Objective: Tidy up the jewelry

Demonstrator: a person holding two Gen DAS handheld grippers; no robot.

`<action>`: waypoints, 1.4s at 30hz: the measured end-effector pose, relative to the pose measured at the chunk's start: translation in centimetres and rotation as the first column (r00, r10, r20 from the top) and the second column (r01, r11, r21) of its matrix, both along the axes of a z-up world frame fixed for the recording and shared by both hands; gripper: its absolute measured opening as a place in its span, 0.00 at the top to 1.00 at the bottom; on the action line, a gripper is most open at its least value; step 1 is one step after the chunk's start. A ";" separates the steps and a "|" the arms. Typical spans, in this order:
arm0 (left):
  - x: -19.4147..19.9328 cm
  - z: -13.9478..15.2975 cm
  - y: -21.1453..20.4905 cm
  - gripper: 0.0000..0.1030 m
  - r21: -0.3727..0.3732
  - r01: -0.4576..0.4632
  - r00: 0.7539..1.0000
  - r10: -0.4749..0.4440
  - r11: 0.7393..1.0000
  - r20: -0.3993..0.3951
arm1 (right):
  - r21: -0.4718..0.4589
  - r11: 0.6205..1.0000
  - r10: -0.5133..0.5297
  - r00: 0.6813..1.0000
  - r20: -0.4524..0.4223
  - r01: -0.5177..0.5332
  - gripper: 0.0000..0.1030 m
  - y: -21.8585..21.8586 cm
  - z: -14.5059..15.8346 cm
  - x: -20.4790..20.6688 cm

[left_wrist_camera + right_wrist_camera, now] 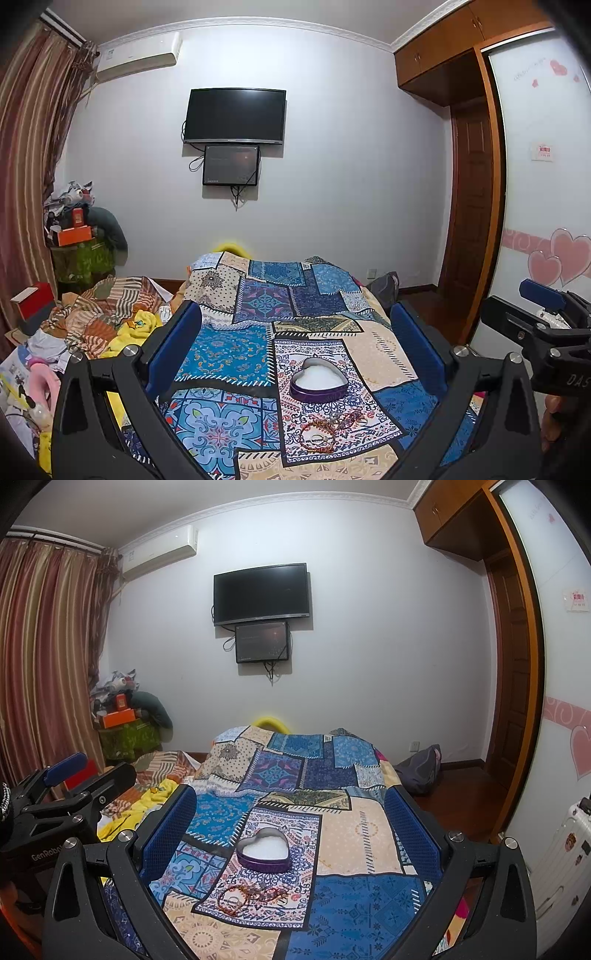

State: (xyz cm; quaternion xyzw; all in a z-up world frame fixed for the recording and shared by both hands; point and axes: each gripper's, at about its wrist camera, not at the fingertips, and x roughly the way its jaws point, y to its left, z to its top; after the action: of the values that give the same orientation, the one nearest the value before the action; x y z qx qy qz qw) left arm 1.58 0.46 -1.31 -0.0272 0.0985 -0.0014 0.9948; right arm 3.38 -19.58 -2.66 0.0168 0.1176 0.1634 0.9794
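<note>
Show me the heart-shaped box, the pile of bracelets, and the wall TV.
heart-shaped box (pixel 318 376), left wrist view, white lining inside.
pile of bracelets (pixel 251 896), right wrist view, middle of the tangle.
wall TV (pixel 235 115), left wrist view, screen centre.

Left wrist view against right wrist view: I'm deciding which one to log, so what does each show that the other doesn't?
Only the left wrist view shows the pink hearts on the wardrobe door and the right gripper at its edge. Only the right wrist view shows the white suitcase and the left gripper. Both show the heart-shaped box, lid off with white lining, the beaded jewelry lying on the patchwork bedspread nearer the cameras, and the wall TV.
</note>
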 end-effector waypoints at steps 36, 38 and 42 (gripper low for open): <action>8.4 -7.8 2.4 0.00 0.009 0.049 0.950 -0.044 0.999 -0.310 | -0.132 0.991 -0.044 0.965 -0.257 0.010 0.02 1.6 -8.2 7.0; 9.5 -9.5 2.6 0.01 0.003 0.056 0.930 -0.051 0.998 -0.363 | -0.148 0.989 -0.041 0.953 -0.299 -0.004 0.02 1.7 -9.5 7.8; 11.8 -13.0 2.9 0.10 -0.010 0.073 0.878 -0.069 0.997 -0.473 | -0.167 0.985 -0.027 0.921 -0.390 -0.042 0.02 1.5 -11.6 9.4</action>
State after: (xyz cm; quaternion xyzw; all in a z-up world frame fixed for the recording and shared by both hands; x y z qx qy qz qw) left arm 13.34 3.40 -14.30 -0.0190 0.3392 -0.0309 0.9400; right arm 12.77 -18.08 -14.26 -0.0362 0.3241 0.1496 0.9334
